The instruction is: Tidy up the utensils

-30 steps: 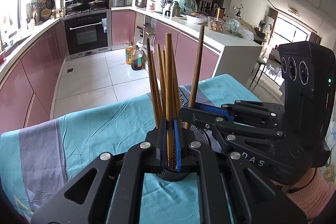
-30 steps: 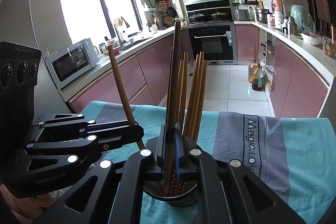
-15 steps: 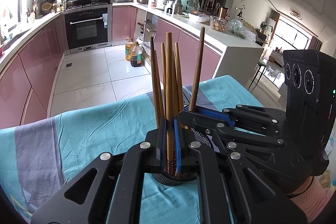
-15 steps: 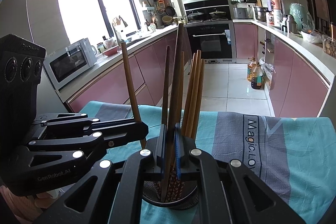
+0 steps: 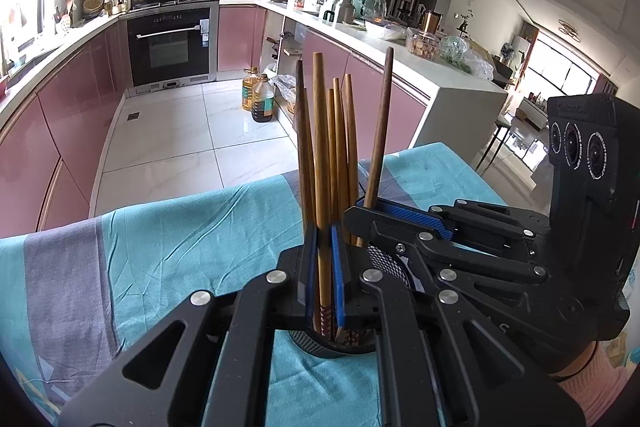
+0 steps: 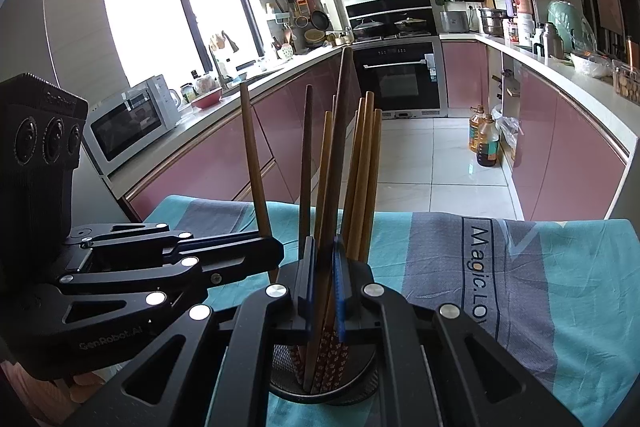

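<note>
A black mesh holder (image 5: 332, 345) (image 6: 324, 389) stands on the teal cloth with several wooden chopsticks upright in it. In the left wrist view my left gripper (image 5: 323, 267) is shut on a light brown chopstick (image 5: 320, 147), whose patterned lower end reaches into the holder. My right gripper (image 6: 323, 279) is shut on a dark brown chopstick (image 6: 340, 147), its lower end also down inside the holder. Each gripper shows in the other's view: the right gripper (image 5: 362, 217) comes in from the right with its dark chopstick (image 5: 380, 127), and the left gripper (image 6: 276, 257) from the left with its chopstick (image 6: 252, 155).
The table is covered by a teal and grey cloth (image 5: 180, 247) (image 6: 520, 267), and its far edge drops to a tiled kitchen floor. Oil bottles (image 5: 262, 103) stand on the floor by pink cabinets. A microwave (image 6: 132, 119) sits on the left counter.
My left gripper has shifted a little down and toward the holder, bringing its chopstick closer to the bunch. The right gripper and its dark chopstick have stayed put.
</note>
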Tool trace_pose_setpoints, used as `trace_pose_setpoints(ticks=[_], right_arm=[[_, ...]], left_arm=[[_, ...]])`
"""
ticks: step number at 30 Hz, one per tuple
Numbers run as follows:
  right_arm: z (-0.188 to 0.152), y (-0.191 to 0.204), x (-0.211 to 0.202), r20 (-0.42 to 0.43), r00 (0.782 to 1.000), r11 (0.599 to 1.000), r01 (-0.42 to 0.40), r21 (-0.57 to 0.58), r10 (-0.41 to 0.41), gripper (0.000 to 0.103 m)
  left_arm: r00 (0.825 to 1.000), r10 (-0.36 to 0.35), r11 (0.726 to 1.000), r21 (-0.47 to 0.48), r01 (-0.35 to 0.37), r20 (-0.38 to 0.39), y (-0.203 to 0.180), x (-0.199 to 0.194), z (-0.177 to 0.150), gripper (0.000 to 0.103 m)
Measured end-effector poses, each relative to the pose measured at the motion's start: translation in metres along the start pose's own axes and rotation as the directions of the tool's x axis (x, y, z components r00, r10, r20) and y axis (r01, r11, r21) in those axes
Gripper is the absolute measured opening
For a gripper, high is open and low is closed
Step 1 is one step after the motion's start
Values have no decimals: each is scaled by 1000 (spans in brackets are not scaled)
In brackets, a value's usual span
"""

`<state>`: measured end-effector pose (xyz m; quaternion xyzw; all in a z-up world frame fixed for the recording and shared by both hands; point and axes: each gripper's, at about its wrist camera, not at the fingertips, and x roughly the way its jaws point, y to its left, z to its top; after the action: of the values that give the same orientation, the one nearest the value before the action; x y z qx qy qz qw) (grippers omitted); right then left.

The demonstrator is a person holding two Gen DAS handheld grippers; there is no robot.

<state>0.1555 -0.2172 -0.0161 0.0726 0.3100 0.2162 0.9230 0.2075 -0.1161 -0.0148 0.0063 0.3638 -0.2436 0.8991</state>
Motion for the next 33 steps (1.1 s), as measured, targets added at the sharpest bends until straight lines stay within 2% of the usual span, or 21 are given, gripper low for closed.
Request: trace_pose_setpoints(ticks=[14, 21, 30, 33], right_arm=[[0, -1, 1, -2, 1000, 1000, 2, 3, -2, 7], [-2, -3, 4, -3, 1000, 1000, 1, 13, -1, 8], [-2, -1, 3, 4, 1000, 1000, 5, 15, -5, 9], [-4, 2, 0, 6, 1000, 1000, 6, 8, -6, 18]], left_arm=[[1000, 2, 1000, -6, -2, -26, 3, 15, -5, 8], [1000, 1, 1000, -3, -1, -10, 4, 11, -9, 8], [1000, -2, 1000, -29, 2, 1, 10, 6, -18, 20], [1000, -4, 999, -38, 4, 4, 13, 4, -20, 26]])
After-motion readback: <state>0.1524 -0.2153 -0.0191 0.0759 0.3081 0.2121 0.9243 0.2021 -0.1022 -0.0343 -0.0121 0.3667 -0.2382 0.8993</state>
